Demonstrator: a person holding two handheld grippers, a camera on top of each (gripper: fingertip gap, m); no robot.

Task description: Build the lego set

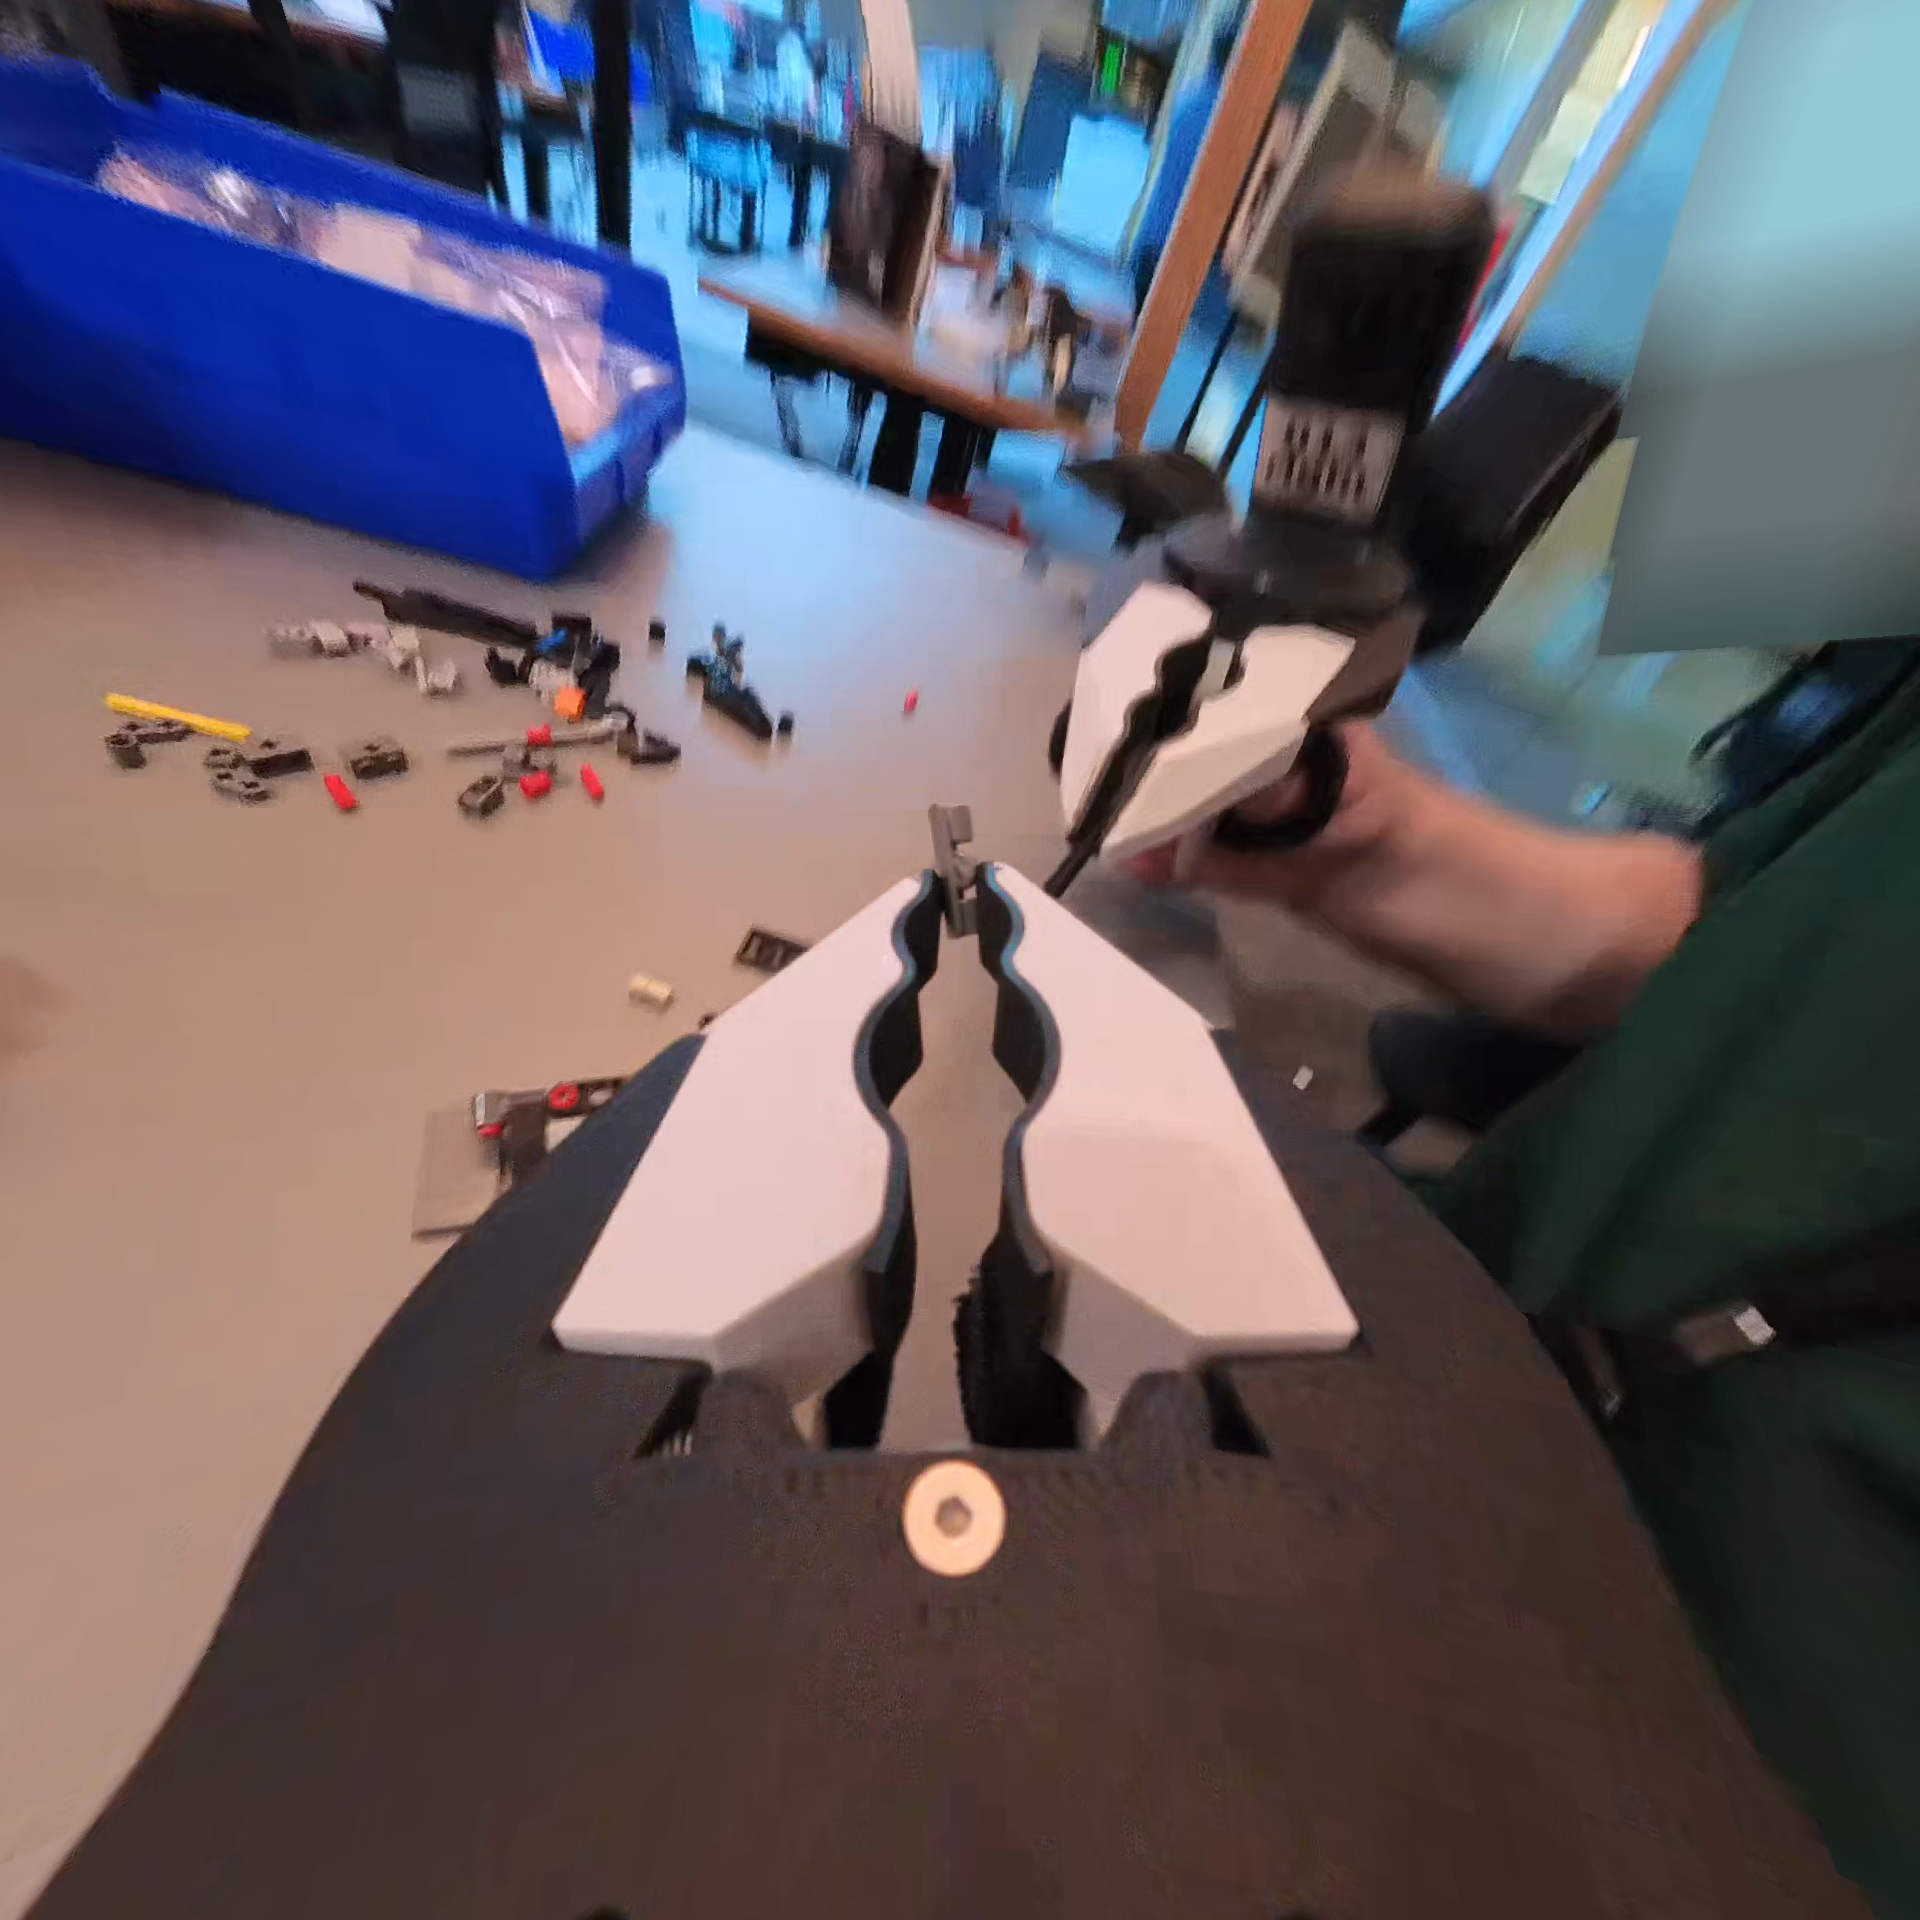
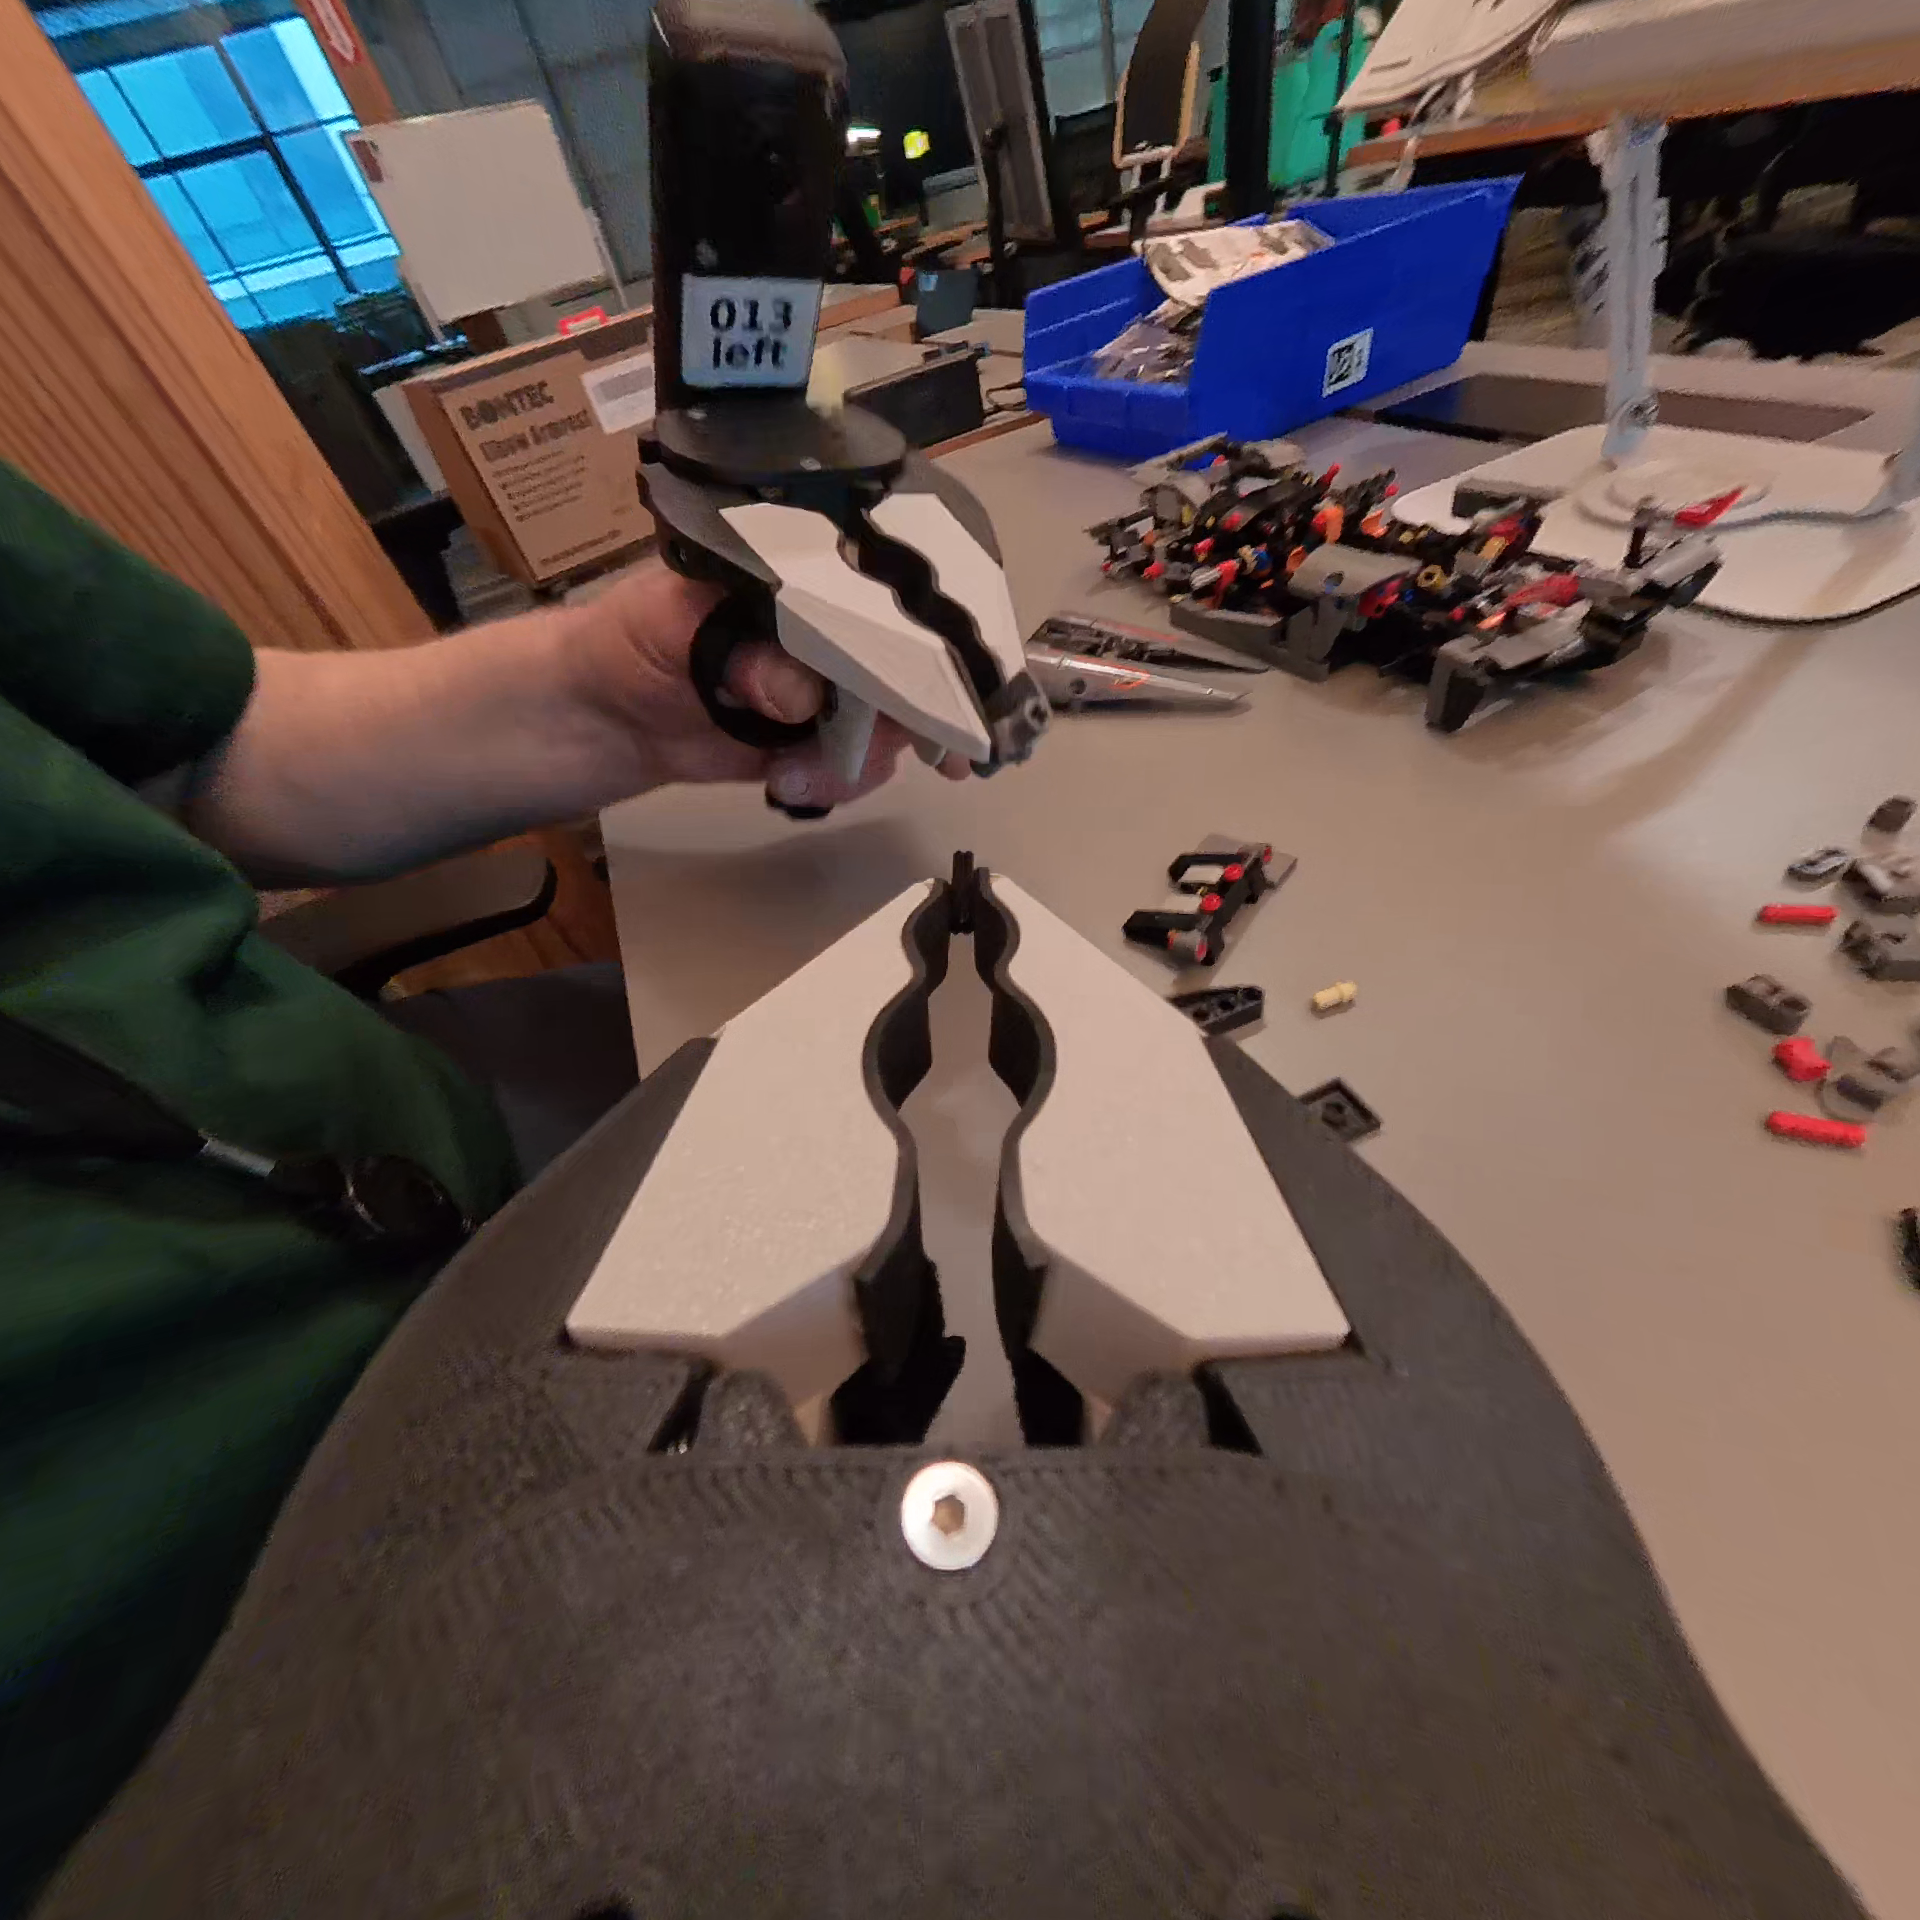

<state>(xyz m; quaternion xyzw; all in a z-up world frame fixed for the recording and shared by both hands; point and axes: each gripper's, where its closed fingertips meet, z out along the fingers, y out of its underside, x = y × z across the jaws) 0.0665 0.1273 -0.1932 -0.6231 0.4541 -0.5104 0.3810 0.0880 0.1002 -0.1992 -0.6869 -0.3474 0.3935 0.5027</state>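
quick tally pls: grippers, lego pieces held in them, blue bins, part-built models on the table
grippers: 2 (left gripper, right gripper)
held pieces: 2 (grey piece in the left, black piece in the right)
blue bin: 1
part-built model: 1
total: 6

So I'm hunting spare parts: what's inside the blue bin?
Clear plastic bags and a printed paper sheet fill the blue bin; whatever lies beneath them is covered.

White angular gripper fingers [image 1: 790,1091] carry wavy black inner pads. Each black textured base has a pale hex screw [image 1: 953,1519]. The person's sleeve [image 2: 114,665] is dark green.
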